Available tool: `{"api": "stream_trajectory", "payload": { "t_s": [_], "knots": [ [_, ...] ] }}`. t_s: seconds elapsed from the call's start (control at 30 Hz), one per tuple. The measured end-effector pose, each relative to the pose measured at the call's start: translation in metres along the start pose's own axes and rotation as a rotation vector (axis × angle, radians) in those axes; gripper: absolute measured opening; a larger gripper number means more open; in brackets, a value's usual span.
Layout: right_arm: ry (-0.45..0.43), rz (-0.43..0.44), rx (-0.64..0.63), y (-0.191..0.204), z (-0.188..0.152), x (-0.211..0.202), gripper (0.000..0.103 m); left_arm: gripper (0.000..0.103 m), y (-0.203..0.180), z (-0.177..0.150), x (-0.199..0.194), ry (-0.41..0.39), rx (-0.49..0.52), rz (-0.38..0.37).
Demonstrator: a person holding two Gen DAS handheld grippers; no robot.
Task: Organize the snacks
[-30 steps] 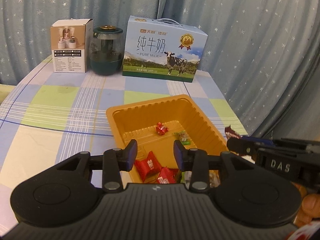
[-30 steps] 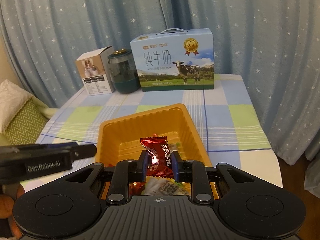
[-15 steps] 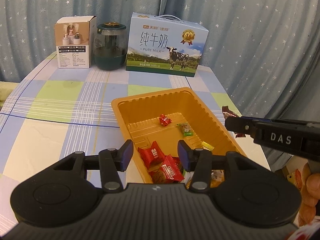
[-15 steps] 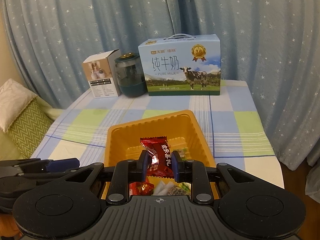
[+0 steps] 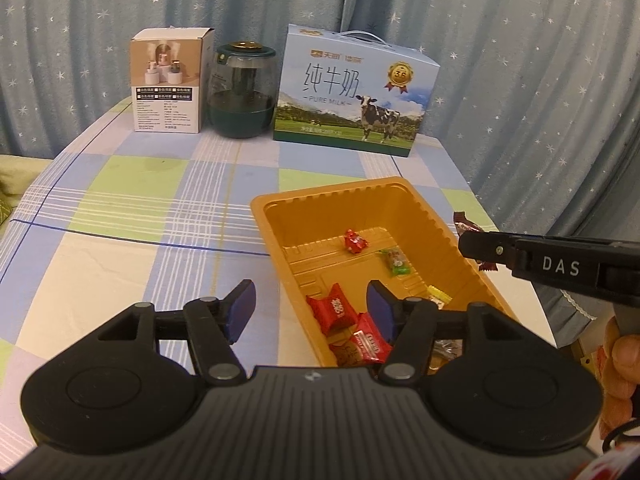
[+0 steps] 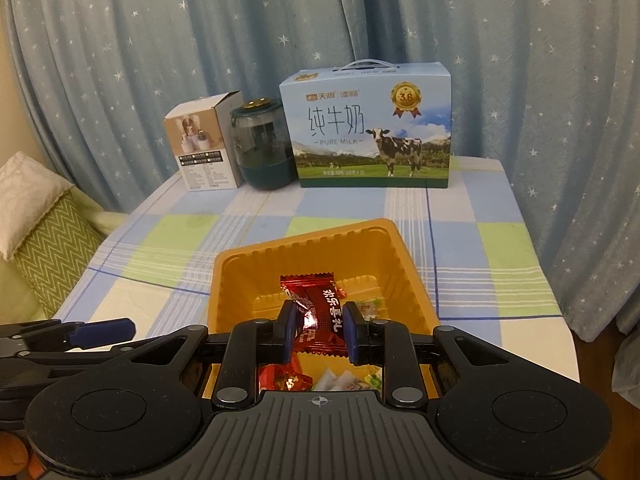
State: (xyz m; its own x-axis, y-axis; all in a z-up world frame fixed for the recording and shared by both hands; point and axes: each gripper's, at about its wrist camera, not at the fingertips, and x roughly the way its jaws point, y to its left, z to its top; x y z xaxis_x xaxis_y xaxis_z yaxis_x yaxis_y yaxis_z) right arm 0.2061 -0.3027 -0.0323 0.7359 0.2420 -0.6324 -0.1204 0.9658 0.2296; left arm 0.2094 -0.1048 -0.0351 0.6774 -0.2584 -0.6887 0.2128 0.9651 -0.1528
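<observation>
Many snacks already lie in the orange tray (image 5: 436,216) at the middle of the frame. The right gripper (image 6: 318,330) fingers squeeze a red candy (image 6: 320,308) above it. The left gripper (image 5: 310,310) fingers have just been opening, with nothing between them.

The blue cardboard milk carton with the carry handle (image 6: 370,132) at the back of the table has big Chinese characters 纯牛奶 over "PURE MILK", plus a gold medal badge reading "3.6" next to a cow picture. The black arm of the right gripper (image 5: 560,268) has "DAS" in white letters on its side in the left wrist view. The dark red foil candy wrapper (image 6: 320,314) has white Chinese characters down it, and the small white product box (image 5: 170,86) has print too tiny to read.
</observation>
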Motion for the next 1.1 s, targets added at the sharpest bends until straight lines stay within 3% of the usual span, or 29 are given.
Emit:
{"api": "stream_trajectory", "payload": {
  "t_s": [0.27,0.33,0.37,0.4,0.43,0.6,0.97,1.1],
  "knots": [
    [-0.013,0.034,0.012,-0.003,0.007,0.013,0.025,0.065,0.007,-0.002,-0.001,0.0,-0.012,0.007],
    [-0.024,0.044,0.027,-0.005,0.008,0.015,0.027,0.074,0.008,-0.002,-0.002,-0.002,-0.015,0.009],
    [-0.033,0.045,0.043,-0.007,0.008,0.014,0.041,0.076,0.008,-0.003,-0.003,-0.004,-0.014,0.009],
    [-0.045,0.047,0.063,-0.01,0.008,0.012,0.06,0.078,0.009,-0.003,-0.004,-0.005,-0.013,0.012],
    [-0.059,0.049,0.082,-0.013,0.007,0.01,0.065,0.081,0.009,-0.004,-0.005,-0.007,-0.013,0.017],
    [-0.055,0.028,0.119,-0.025,0.001,0.001,0.066,0.084,0.009,-0.009,-0.007,-0.003,-0.012,0.035],
    [-0.002,-0.009,0.161,-0.032,-0.034,-0.034,0.066,0.103,-0.004,-0.029,-0.028,-0.007,0.005,0.074],
    [0.009,-0.008,0.16,-0.027,-0.047,-0.053,0.066,0.103,-0.012,-0.036,-0.043,-0.008,0.01,0.083]
  ]
}}
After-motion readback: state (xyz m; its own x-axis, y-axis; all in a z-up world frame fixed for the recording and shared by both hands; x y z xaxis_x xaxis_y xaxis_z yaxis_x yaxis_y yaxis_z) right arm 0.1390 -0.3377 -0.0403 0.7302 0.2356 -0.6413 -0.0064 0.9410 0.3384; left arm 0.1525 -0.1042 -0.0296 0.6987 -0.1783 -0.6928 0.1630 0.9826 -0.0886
